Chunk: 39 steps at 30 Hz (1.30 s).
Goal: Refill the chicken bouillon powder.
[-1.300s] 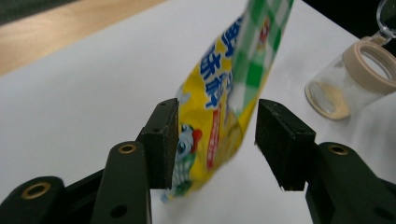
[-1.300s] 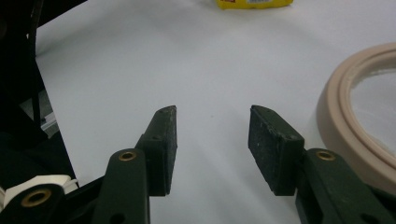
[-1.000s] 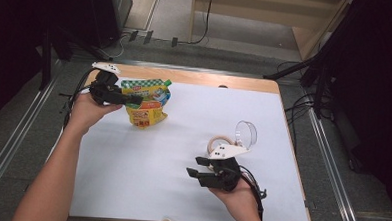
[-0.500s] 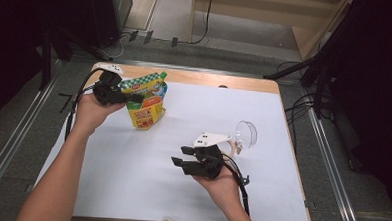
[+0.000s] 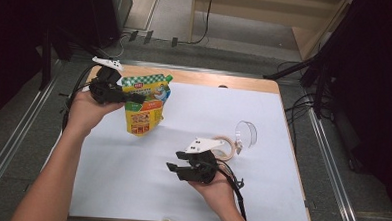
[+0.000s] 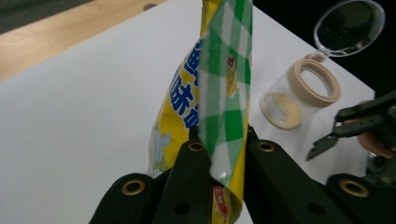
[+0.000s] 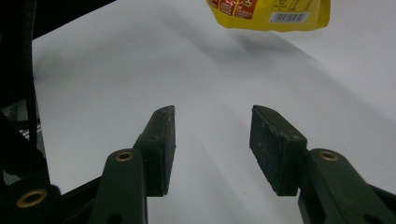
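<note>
Left gripper [image 5: 134, 99] clamps the yellow seasoning pouch [image 5: 145, 108] by its green-checked top, lifted off the white surface [image 5: 130, 187], while right gripper [image 5: 174, 170] hangs open, empty.

High view overhead; gripper views close, sharing pouch [image 6: 219, 107]

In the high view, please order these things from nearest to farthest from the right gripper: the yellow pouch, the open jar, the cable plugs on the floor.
1. The open jar, just beside the right gripper, toward the table's right.
2. The yellow pouch, across the white mat, clamped in the left gripper.
3. The cable plugs, on the floor beyond the table's far edge.
</note>
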### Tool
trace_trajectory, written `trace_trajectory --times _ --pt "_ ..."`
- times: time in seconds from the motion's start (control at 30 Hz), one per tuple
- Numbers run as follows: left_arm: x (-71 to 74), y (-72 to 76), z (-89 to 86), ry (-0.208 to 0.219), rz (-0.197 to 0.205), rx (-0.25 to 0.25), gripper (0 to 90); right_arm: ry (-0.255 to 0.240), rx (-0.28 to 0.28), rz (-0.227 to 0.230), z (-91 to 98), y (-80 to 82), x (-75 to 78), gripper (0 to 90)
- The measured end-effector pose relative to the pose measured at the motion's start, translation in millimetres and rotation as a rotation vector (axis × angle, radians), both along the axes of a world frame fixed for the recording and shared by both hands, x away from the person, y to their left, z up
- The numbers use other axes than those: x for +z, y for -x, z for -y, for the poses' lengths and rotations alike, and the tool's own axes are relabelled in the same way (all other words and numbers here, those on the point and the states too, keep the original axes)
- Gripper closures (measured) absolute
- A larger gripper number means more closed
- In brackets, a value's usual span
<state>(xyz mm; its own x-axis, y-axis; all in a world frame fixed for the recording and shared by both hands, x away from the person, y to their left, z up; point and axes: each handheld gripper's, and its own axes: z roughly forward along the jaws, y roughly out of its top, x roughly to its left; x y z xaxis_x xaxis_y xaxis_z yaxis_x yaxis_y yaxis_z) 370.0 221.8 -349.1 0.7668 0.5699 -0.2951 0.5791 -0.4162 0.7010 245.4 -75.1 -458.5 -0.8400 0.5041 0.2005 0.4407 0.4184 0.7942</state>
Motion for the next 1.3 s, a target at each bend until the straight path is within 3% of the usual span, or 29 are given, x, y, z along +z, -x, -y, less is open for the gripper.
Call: trace_trajectory --times 0.47,0.7,0.87,1.03,1.3 --pt "20.7 30.7 25.1 0.039 -0.063 -0.113 90.0 0.007 -0.034 -0.003 -12.1 -1.4 -13.3 53.6" --pt "32.7 48.4 35.7 0.047 -0.068 -0.159 90.0 0.012 -0.066 -0.018 -14.7 -8.6 -23.2 62.7" --pt "39.0 58.4 42.4 0.064 -0.079 -0.195 90.0 -0.001 -0.122 -0.020 -14.0 -11.8 -26.9 68.1" --pt "43.5 64.7 48.5 0.090 -0.093 -0.233 90.0 -0.010 -0.168 0.010 -11.2 -11.9 -31.1 75.6" --pt "41.1 67.1 59.0 0.107 -0.136 -0.251 90.0 -0.028 -0.182 0.068 -10.9 -8.4 -32.5 77.8"
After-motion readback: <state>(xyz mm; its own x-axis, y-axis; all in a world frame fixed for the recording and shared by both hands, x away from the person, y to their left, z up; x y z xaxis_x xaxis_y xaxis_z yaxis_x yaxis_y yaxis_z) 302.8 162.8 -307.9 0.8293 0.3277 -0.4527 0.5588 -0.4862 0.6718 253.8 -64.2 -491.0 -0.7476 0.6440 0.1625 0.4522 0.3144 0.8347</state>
